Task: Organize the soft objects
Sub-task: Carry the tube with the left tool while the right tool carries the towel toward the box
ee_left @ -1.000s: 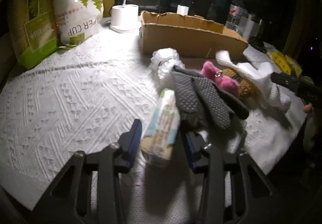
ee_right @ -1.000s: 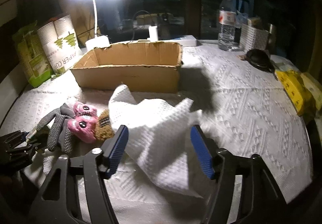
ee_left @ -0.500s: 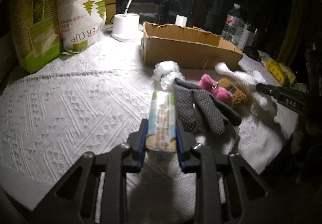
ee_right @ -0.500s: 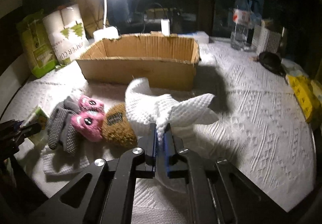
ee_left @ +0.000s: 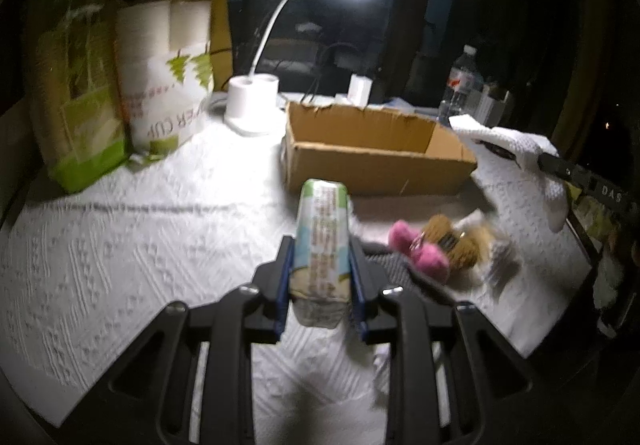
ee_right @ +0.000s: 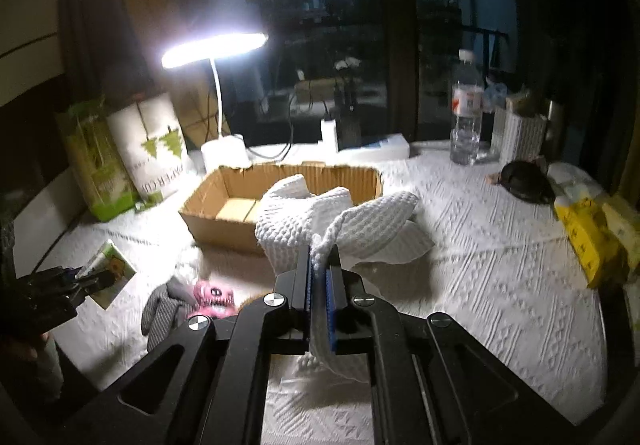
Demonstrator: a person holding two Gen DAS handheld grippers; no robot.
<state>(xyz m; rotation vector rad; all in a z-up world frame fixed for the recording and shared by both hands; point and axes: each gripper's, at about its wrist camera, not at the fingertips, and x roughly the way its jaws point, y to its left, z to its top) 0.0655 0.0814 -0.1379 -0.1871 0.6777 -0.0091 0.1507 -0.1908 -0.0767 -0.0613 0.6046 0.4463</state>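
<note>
The left tongs are clamped on a tissue pack, their blue pads pressed to its two sides; the pack hangs above the desk. From the right wrist view the same pack shows at the far left, clear of the cloth-covered surface. The right tongs are clenched on a white towel, a thin fold pinched between the pads while the rest bunches up in front of the open box and a tail droops below. Near the box on the desk lie a grey glove and a pink plush touching it, with what may be a brown plush just beside; blur makes that one hard to read. A lit lamp stands behind the box.
</note>
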